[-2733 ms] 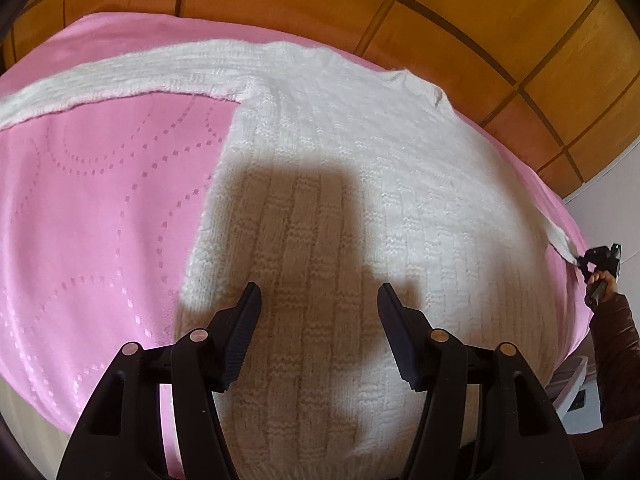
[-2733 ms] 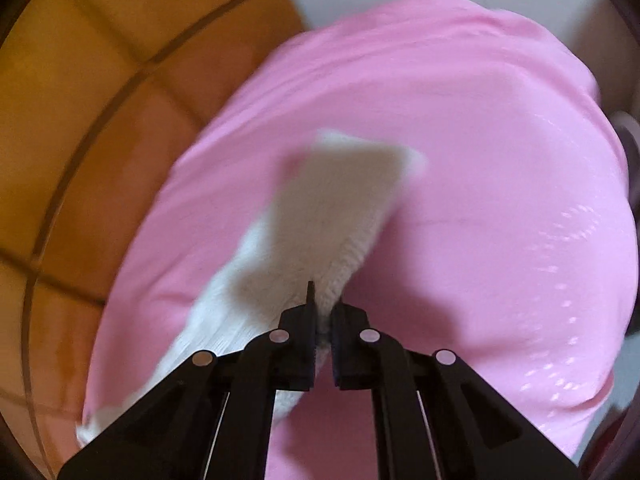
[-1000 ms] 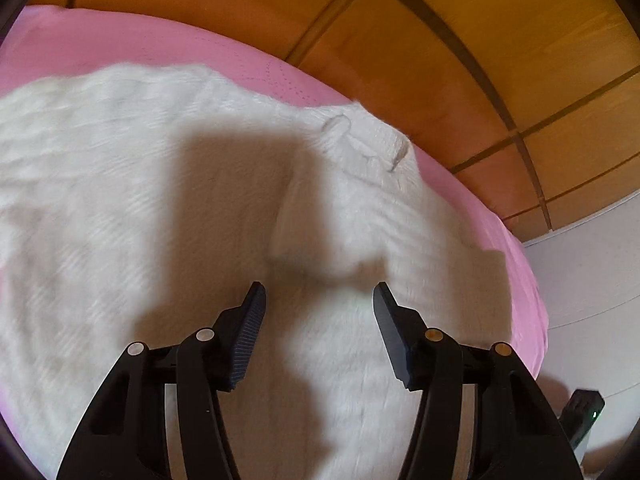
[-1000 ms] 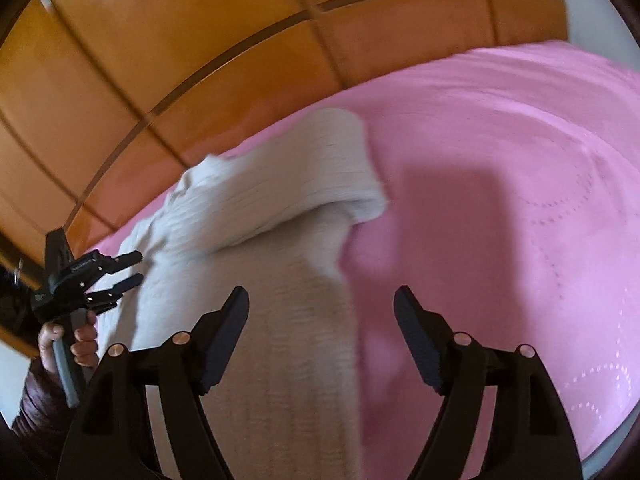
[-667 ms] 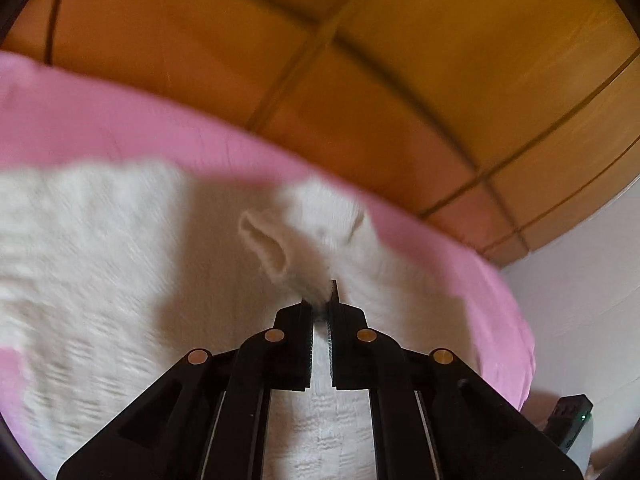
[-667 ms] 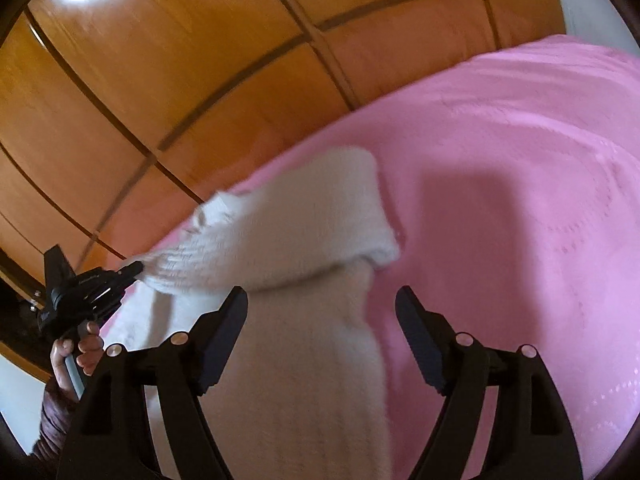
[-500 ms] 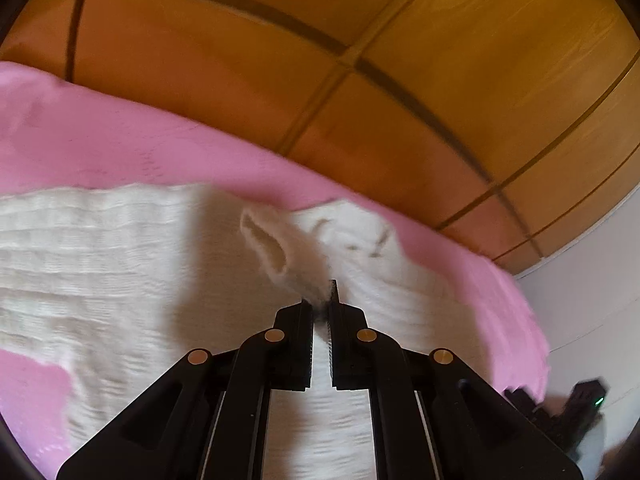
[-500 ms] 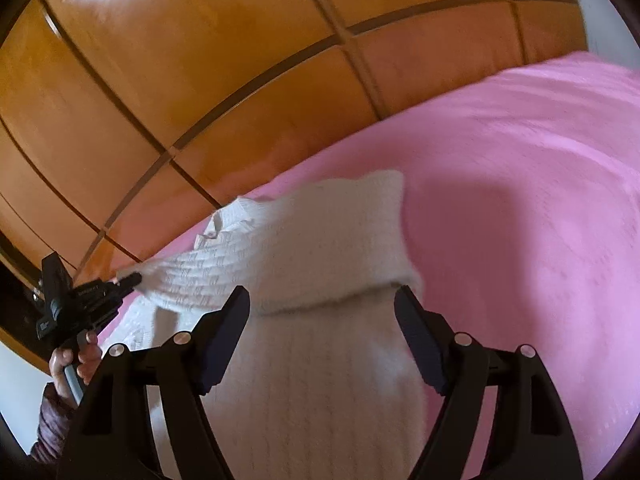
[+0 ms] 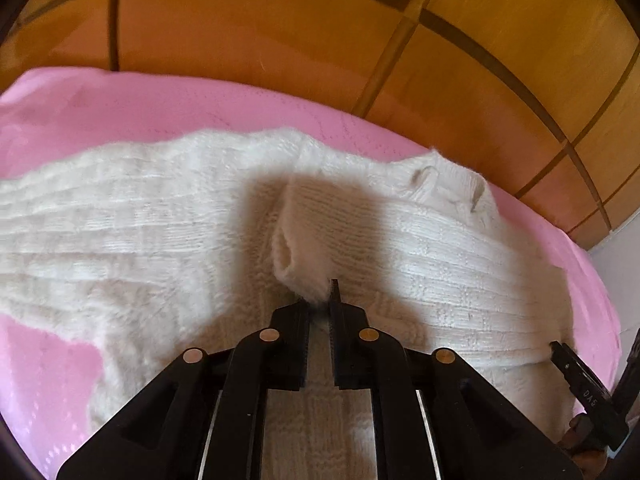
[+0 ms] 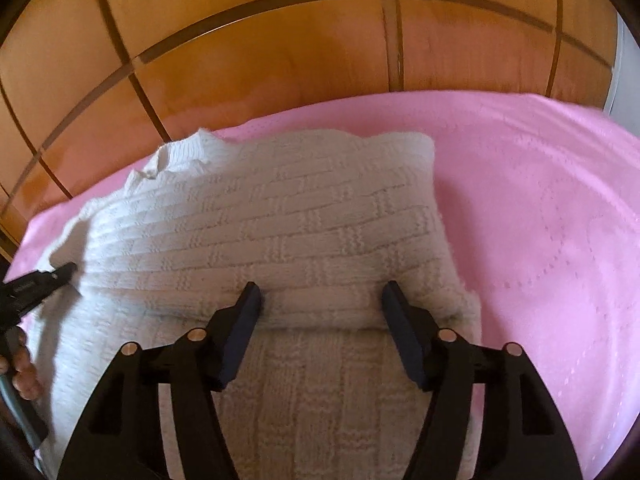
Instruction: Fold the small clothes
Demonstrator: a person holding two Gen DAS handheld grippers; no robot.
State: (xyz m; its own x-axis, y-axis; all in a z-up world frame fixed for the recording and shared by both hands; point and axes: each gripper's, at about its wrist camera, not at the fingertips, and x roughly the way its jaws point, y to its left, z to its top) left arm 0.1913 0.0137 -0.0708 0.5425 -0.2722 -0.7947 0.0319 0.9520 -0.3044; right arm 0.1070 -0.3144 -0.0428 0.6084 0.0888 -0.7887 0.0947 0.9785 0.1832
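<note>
On the bed: white knit sweater [image 10: 280, 220] spread flat on the pink bedspread [image 10: 540, 200], collar end toward the wooden headboard [image 10: 280, 48].
Left gripper [image 9: 320, 304]: jaws clenched on the cuff of a sleeve [image 9: 304, 240], which is lifted and drawn over the sweater body.
Right gripper [image 10: 320, 300]: jaws spread wide, gripping nothing, hovering just above a folded-over edge of the knit.
Step, my read: sleeve fold-in on the left side; right side looks already folded across.
Risk 1: grip is only on the tip of the cuff, fuzzy loose knit; it could slip out mid-carry and the sleeve would drop crooked.
Risk 2: pulling the sleeve too hard drags the whole body along the smooth bedspread, since nothing pins it; the right-side fold would open.
Risk 3: the right fingers, if lowered, could snag the knit and ruck the folded edge.
Mitigation: hold the body down with the free gripper.
</note>
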